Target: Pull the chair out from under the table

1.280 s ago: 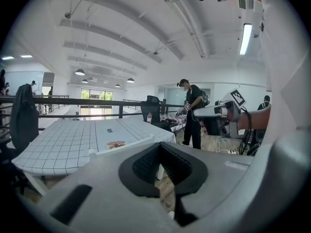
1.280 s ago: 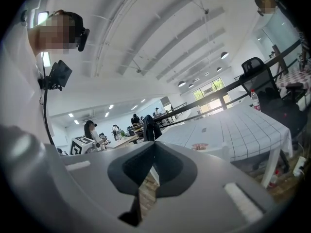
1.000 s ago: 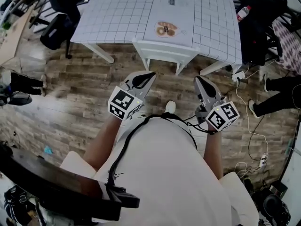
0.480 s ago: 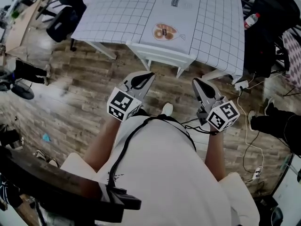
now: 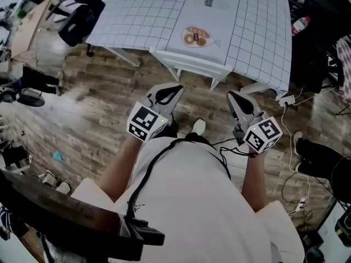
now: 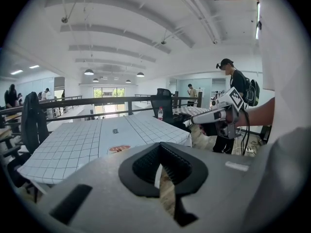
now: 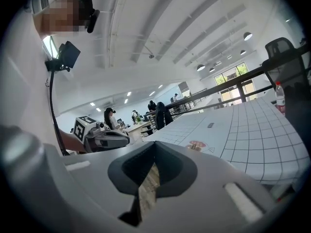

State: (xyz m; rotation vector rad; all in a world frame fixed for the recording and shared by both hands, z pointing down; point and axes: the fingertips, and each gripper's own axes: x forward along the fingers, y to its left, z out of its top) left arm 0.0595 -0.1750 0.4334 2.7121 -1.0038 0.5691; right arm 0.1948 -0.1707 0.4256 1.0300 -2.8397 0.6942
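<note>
White chair (image 5: 191, 64) is tucked under the desk (image 5: 142, 15). Only its back rail and the tops of its rear legs show past the near edge of the checked cloth. That rail runs side to side, parallel with the cloth's edge and dipping a little toward the right. It lies straight ahead of both tools, with bare plank floor (image 5: 98, 108) between it and them.

The left tool (image 5: 176, 90) points at the rail's left half. The right tool (image 5: 232, 96) lines up with the rail's right end, perhaps a touch outside it. Both are close but neither is touching, and I'd call them about equally near. Each tool has its jaws pressed together with nothing between them; only floor shows through the slit in each tool's own view. They'd have to spread before they could take that rail, I reckon.

Beyond the chair, a small plate with something brown (image 5: 196, 36) sits on the cloth just behind the rail. Further back lies a little dark label (image 5: 213, 1). Right of the chair, a plug block and white cables (image 5: 285, 98) trail over the floor, near where a pulled chair's leg might travel. Far left of the chair there's a black office chair (image 5: 82, 12). Nothing stands between the tools and the rail.
</note>
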